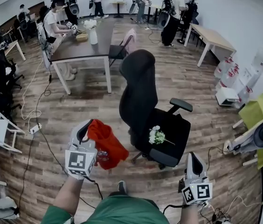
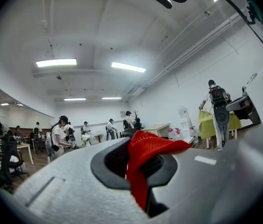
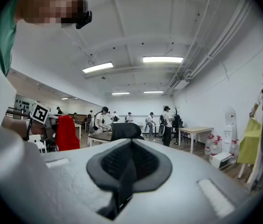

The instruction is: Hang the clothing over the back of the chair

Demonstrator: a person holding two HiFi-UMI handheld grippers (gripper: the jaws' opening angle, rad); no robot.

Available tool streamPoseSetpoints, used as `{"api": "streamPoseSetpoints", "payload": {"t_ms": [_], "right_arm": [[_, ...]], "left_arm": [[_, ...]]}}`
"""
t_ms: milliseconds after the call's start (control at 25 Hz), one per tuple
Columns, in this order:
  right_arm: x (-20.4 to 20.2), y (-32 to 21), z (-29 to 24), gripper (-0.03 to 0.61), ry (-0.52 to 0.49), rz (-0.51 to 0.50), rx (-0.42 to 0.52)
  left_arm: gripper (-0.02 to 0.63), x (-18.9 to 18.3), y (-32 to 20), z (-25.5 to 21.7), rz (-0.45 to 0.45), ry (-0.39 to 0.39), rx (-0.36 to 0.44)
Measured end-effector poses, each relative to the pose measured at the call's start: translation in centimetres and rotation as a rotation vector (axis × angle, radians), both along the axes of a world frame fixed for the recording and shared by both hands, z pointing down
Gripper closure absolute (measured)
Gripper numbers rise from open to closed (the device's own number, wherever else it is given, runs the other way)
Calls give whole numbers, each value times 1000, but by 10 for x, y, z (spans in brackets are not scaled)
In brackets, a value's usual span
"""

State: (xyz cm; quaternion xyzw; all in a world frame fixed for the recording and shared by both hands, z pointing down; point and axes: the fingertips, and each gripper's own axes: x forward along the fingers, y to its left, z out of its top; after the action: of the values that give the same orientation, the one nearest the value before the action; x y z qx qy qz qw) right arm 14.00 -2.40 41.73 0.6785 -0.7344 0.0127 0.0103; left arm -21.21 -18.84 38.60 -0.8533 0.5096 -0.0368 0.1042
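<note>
Head view: high, aimed steeply down over the office chair (image 1: 143, 101) and plank floor (image 1: 75, 106), with left gripper (image 1: 82, 130) and right gripper (image 1: 194, 161) close at its lower edge. Each gripper view sits just behind its own fingers (image 2: 110, 162), aimed level across the room, with ceiling (image 2: 99, 31) filling the upper half. The right gripper view shares the chair with the head view and catches the red clothing (image 3: 67, 133) at its left.

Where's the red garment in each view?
Head view: lower left of centre, red garment hangs from the left gripper.
Left gripper view: bottom centre, garment pinched in the jaws.
Right gripper view: garment at left of centre.
Shared landmark: black office chair, right of the garment in head and right gripper views.
</note>
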Motion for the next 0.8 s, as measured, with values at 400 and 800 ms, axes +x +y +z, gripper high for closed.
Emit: {"api": "streamPoseSetpoints", "payload": {"t_ms": [400,800], "right_arm": [[20,-113,25,575,-48,-90,-52],[87,-214,-6,575,-48,-281,12]], "left_arm": [[591,-25,-117,-10,-129,-120,15],[591,-20,-216,-29,-372,-31,-103]]}}
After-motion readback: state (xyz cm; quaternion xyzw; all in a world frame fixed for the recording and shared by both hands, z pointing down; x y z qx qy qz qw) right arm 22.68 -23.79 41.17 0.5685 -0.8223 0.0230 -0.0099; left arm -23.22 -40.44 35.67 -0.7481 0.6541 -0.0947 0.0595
